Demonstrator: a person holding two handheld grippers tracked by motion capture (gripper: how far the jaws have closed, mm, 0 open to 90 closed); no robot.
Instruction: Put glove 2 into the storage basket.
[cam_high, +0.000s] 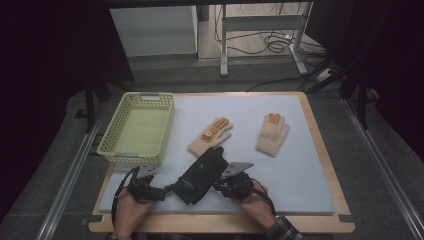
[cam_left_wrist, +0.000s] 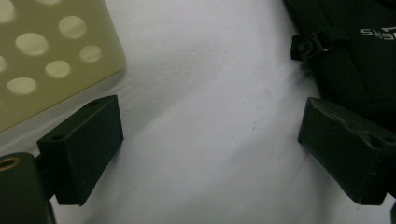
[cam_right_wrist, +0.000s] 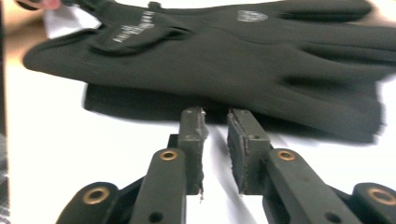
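Your right gripper (cam_right_wrist: 215, 122), jaws barely parted, nothing pinched, may snag the black fabric glove (cam_high: 201, 175) near the table's front edge; left gripper (cam_left_wrist: 210, 144) spread wide, empty.

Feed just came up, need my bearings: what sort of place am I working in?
Probably a lab recording station, not a home: a padded white table with staged gloves and a basket, dark curtains at the sides, and a metal frame with loose cables behind.

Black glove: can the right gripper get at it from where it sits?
Probably yes. The right gripper sits at the black glove's edge, jaws slightly parted with nothing between them, and nothing lies in between.
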